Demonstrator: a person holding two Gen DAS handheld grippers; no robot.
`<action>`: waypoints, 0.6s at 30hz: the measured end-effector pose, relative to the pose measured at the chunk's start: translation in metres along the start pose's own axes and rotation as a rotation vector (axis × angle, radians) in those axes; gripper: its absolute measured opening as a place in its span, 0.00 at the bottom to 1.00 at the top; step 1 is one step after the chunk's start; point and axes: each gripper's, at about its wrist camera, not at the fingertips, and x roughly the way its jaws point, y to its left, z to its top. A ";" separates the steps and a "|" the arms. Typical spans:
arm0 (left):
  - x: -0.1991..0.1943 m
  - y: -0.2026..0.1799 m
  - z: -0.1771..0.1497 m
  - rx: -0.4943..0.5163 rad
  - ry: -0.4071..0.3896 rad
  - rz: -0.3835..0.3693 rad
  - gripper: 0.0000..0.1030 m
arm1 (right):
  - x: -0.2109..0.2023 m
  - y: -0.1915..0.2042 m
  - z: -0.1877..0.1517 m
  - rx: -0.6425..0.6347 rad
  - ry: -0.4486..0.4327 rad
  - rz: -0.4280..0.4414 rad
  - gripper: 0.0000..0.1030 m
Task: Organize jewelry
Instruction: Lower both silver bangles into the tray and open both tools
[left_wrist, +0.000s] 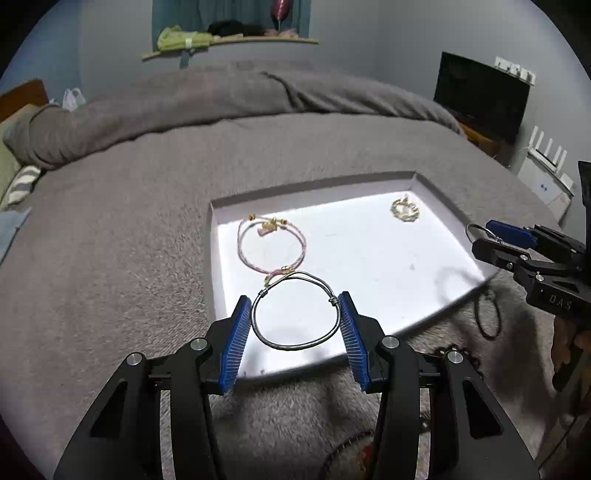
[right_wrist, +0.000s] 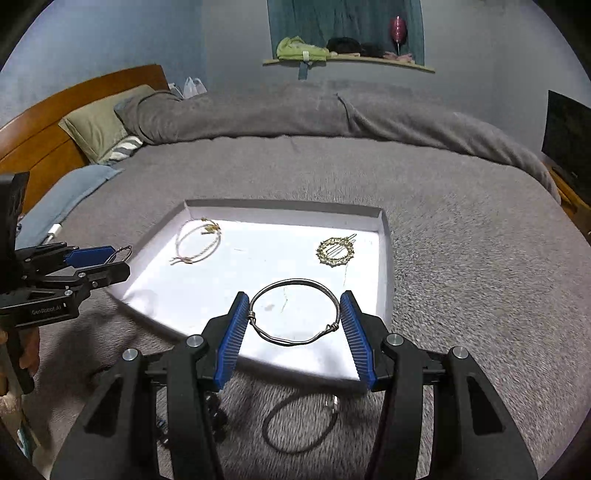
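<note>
Left fingers (left_wrist: 295, 334): clamped on a silver bangle (left_wrist: 295, 312), held above the near edge of the white tray (left_wrist: 424, 184) on the bed (left_wrist: 147, 221).
Right fingers (right_wrist: 295, 334): clamped on a second silver bangle (right_wrist: 293, 312), also over the tray's near edge.
Slip risk: each bangle is pinched only at 3 and 9 o'clock; a tilt could let it swing out.
Miss risk: let go too soon and a bangle lands on the blanket.
Tangle risk: the left bangle could drop on the pink bracelet (left_wrist: 271, 245) at 11 o'clock.

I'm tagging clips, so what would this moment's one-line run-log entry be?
left gripper: shut on silver bangle | right gripper: shut on second silver bangle | white tray: pink bracelet, gold hair clip
</note>
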 end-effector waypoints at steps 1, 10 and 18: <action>0.006 0.001 0.001 -0.003 0.010 0.001 0.48 | 0.006 0.000 0.001 0.004 0.012 0.003 0.50; 0.041 0.008 0.006 -0.011 0.100 -0.011 0.48 | 0.041 -0.002 0.002 0.005 0.091 0.007 0.49; 0.056 0.010 0.006 -0.015 0.155 -0.013 0.48 | 0.054 0.003 0.004 -0.026 0.146 -0.005 0.50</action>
